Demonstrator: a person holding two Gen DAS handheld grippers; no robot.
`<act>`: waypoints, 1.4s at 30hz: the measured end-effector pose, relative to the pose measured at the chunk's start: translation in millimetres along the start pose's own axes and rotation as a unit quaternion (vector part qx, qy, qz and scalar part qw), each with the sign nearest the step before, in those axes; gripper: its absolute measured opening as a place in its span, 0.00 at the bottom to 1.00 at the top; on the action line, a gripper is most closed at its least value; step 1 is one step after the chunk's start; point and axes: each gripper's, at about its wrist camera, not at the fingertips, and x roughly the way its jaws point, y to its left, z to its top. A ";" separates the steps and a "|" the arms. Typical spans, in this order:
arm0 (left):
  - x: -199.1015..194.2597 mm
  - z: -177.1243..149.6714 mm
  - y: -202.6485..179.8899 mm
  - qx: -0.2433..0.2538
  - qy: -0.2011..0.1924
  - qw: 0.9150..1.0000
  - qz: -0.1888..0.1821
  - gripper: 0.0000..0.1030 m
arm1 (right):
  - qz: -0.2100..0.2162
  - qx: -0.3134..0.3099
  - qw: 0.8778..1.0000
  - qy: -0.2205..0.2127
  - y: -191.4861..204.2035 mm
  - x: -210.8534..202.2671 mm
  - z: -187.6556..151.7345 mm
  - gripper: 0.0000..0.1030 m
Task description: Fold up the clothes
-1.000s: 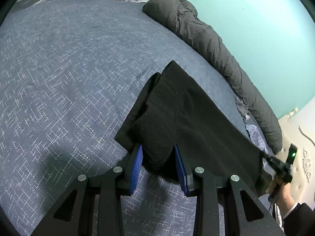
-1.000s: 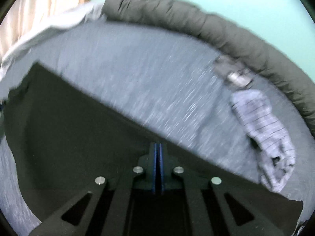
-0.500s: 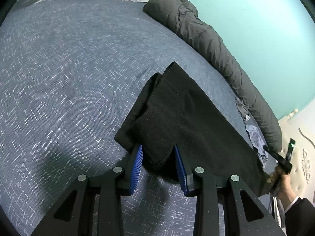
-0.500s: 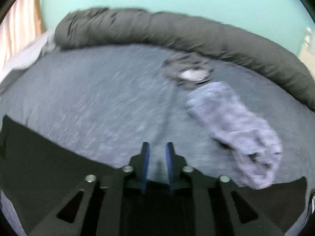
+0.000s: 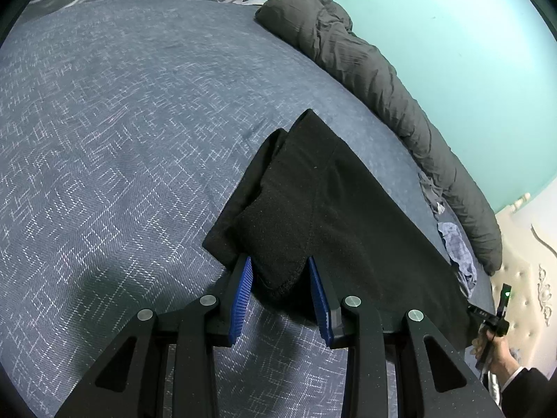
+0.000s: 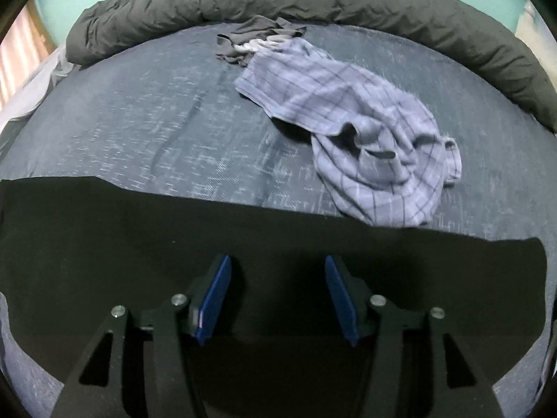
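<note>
Since the black garment (image 5: 330, 209) lies flat on the bed (image 5: 104, 139) as a long strip running left to right, each end has its own tool: my left gripper (image 5: 280, 278) straddles the left end's corner, jaws apart, unclamped; my right gripper (image 6: 278, 292) hangs over the right end, jaws wide, empty.

The left gripper (image 5: 280, 278) is held low with its two blue pads spread apart. The right gripper (image 6: 276, 289) also has its pads wide apart. In the left wrist view the person's right hand (image 5: 492, 346), in a dark sleeve, grips the right tool's handle.
</note>
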 end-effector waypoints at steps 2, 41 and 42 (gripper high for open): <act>-0.3 -0.2 0.1 0.001 0.000 1.000 0.001 0.35 | -0.002 -0.004 1.000 0.000 1.7 3.6 -1.2 0.55; 1.9 0.3 6.0 -0.010 0.004 1.000 -0.002 0.37 | -0.088 0.189 0.976 -0.069 -125.1 -54.2 -40.1 0.31; 2.0 0.4 6.4 -0.012 0.004 1.000 -0.003 0.37 | -0.095 0.202 0.972 -0.073 -135.4 -59.5 -48.7 0.34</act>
